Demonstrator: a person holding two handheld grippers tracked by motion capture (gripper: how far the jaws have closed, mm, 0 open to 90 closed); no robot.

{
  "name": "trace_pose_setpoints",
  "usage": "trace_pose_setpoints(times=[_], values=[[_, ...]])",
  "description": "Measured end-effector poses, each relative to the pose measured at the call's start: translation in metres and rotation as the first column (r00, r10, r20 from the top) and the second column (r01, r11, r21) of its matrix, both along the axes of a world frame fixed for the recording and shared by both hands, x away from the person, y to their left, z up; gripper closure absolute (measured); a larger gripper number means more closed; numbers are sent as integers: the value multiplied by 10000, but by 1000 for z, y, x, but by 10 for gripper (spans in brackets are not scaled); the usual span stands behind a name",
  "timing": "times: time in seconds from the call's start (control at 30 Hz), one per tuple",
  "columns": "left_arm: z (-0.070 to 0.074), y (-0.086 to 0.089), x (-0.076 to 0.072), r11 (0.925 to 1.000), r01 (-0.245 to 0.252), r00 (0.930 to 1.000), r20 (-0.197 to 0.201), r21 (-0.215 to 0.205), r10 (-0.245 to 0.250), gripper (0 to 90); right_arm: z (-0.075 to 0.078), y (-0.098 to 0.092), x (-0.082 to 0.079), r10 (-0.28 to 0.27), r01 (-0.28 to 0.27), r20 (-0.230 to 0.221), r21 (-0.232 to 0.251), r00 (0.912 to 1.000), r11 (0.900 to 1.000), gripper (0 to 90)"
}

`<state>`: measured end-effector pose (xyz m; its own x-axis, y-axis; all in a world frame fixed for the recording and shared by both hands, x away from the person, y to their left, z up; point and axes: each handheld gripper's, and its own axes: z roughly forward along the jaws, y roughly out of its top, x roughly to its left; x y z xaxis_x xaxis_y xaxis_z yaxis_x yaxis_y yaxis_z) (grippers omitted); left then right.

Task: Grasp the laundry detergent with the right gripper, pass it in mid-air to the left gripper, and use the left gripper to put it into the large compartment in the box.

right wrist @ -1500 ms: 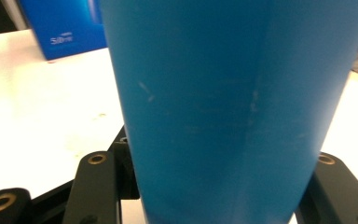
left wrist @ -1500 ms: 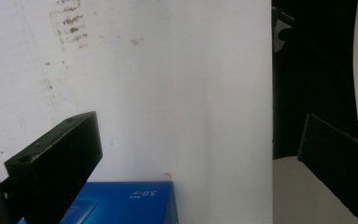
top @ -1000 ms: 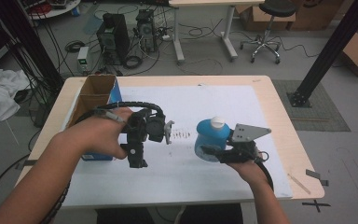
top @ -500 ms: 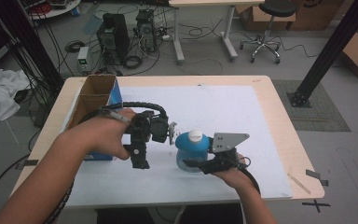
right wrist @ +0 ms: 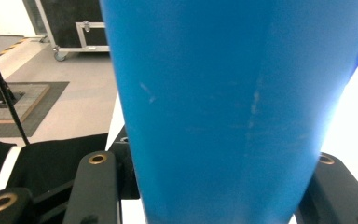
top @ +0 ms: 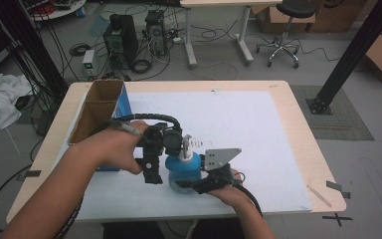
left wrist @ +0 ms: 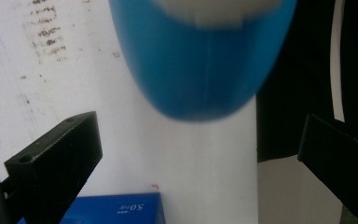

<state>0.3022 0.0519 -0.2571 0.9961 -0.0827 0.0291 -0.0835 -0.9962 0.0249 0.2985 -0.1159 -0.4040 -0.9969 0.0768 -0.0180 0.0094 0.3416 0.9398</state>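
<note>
A blue bottle (top: 181, 168) stands upright on the white sheet (top: 238, 119), near the table's front edge. My right gripper (top: 195, 182) is shut on its lower body from the person's side; in the right gripper view the blue wall (right wrist: 228, 93) sits between the two black jaws. My left gripper (top: 165, 154) hovers right beside the bottle's top on its left, jaws wide apart. In the left gripper view the bottle (left wrist: 200, 60) and its pale cap lie ahead of the open jaws, with nothing between them.
An open cardboard box with blue sides (top: 97, 107) stands at the table's left edge, just behind the left hand; its blue side (left wrist: 116, 210) shows under the left gripper. The wooden table rim (top: 306, 149) frames the sheet. Computers, cables and a chair are on the floor beyond.
The right gripper has carried the blue bottle leftward and slightly down, from the table's right half up against the left gripper. The left hand has stayed in place.
</note>
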Motion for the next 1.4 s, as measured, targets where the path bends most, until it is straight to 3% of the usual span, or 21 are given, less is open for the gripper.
trace_pose_setpoints(times=[0.33,0.67,0.87,1.4], values=[[-3,2,-3,10000,-25,10000,-53,-61,24,1,-6,26,1,206,-205,-233,66,9995,9998,454],[-6,1,-4,9997,-75,10000,25,-227,76,1,-1,44,3,285,-284,-181,51,9994,9996,455],[-5,-2,-4,9999,-26,9999,166,-147,28,3,-1,48,4,356,-356,-31,71,9994,9993,455],[-9,-7,-3,9998,19,9987,515,203,-30,80,-2,48,4,375,-373,-182,145,9991,9992,456]])
